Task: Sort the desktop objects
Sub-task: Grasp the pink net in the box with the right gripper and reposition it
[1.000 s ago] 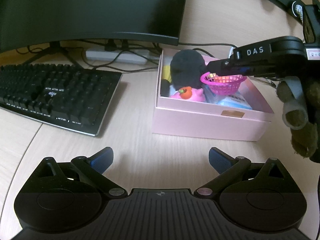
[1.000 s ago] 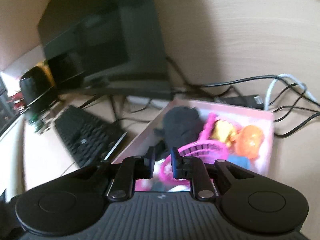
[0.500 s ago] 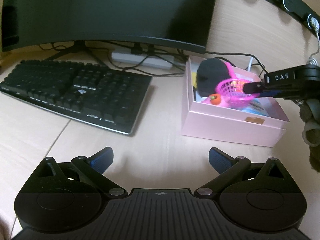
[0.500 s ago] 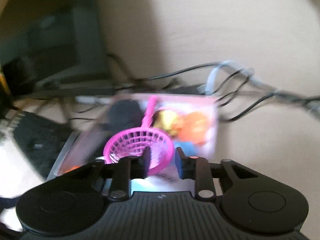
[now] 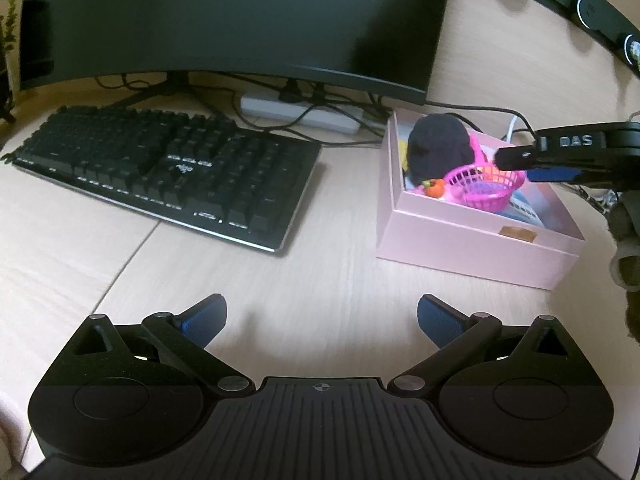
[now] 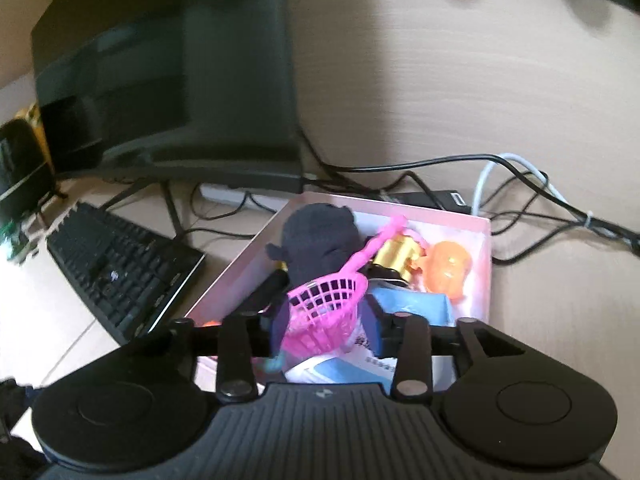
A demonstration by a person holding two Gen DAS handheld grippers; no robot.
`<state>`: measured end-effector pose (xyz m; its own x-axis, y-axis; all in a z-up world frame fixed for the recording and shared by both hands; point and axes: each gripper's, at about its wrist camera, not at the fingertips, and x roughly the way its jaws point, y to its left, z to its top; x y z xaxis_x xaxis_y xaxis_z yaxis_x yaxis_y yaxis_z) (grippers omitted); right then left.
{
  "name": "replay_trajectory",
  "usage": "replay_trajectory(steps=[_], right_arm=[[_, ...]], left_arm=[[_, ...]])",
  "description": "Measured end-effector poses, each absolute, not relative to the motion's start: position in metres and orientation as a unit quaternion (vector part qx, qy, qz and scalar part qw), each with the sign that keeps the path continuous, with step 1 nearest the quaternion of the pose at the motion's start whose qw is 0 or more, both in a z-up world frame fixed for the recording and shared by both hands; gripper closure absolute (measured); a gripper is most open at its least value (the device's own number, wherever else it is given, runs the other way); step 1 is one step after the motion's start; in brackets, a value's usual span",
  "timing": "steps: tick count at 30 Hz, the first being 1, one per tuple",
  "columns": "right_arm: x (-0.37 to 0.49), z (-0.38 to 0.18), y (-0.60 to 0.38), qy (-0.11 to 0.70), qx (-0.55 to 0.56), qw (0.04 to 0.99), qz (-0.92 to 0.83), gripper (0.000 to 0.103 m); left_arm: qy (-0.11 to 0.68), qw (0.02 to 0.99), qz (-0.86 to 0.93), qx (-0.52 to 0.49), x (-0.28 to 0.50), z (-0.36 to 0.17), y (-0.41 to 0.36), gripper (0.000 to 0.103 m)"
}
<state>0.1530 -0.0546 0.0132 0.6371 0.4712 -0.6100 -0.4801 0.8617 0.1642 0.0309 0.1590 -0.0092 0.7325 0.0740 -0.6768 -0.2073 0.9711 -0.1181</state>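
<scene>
A pink toy basket [image 5: 486, 186] lies tilted in the open pink box [image 5: 472, 240], against a black plush [image 5: 438, 152] and a small orange toy [image 5: 434, 189]. My right gripper [image 6: 326, 320] hovers over the box with its jaws opening. The basket [image 6: 324, 312] sits loose between and below its fingers, which do not press on it. In the left wrist view the right gripper [image 5: 516, 160] reaches in from the right above the basket's rim. My left gripper [image 5: 320, 316] stands open over bare desk in front of the box, with nothing between its blue pads.
A black keyboard [image 5: 168, 168] lies left of the box, under a dark monitor [image 5: 240, 20]. Behind the box run a white power strip [image 5: 300, 114] and cables [image 6: 520, 208]. The box also holds a gold item [image 6: 396, 256], an orange toy [image 6: 446, 268] and a blue packet [image 6: 408, 308].
The right gripper's jaws went from shut on the basket's rim to spread apart, and the basket settled into the box. The left gripper drew back, bringing more of the keyboard into view.
</scene>
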Motion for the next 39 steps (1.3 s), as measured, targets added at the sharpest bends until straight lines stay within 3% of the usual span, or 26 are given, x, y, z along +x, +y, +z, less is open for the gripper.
replay_trajectory(steps=[3,6,7,9,12,16,18,26,34,35,37,39], right_arm=[[0.151,0.016,-0.062,0.322,-0.009,0.911,0.257,0.043],[0.149,0.015,-0.069,0.304,-0.025,0.921,0.241,0.042],[0.152,0.014,-0.069,0.311,-0.024,0.920,0.237,0.046],[0.164,0.006,-0.068,0.351,-0.006,0.906,0.236,0.075],[0.165,-0.001,-0.064,0.390,0.015,0.878,0.276,0.078],[0.152,0.006,-0.065,0.365,-0.005,0.886,0.286,0.076],[0.155,0.013,-0.075,0.354,-0.007,0.896,0.268,0.066],[0.200,-0.004,-0.070,0.418,-0.074,0.875,0.231,0.065],[0.216,-0.017,-0.046,0.419,-0.112,0.865,0.251,0.035],[0.215,-0.018,-0.042,0.416,-0.126,0.864,0.253,0.035],[0.215,-0.018,-0.040,0.419,-0.132,0.860,0.261,0.052],[0.209,-0.016,-0.037,0.410,-0.157,0.864,0.246,0.053]], left_arm=[[0.356,0.926,0.083,-0.096,0.030,-0.008,0.162,0.000],[0.356,0.926,0.084,-0.097,0.031,-0.008,0.164,0.000],[0.357,0.926,0.083,-0.096,0.031,-0.008,0.163,0.000],[0.357,0.926,0.079,-0.093,0.033,-0.008,0.161,0.000],[0.357,0.927,0.069,-0.087,0.035,-0.007,0.156,0.000],[0.356,0.929,0.063,-0.082,0.037,-0.007,0.153,0.000],[0.357,0.928,0.061,-0.083,0.037,-0.007,0.153,0.000],[0.362,0.926,0.057,-0.088,0.036,-0.011,0.154,0.000],[0.366,0.924,0.066,-0.094,0.034,-0.014,0.159,0.000],[0.366,0.924,0.066,-0.094,0.034,-0.014,0.159,0.000],[0.365,0.924,0.063,-0.093,0.034,-0.014,0.159,0.000],[0.364,0.925,0.063,-0.092,0.033,-0.013,0.159,0.000]])
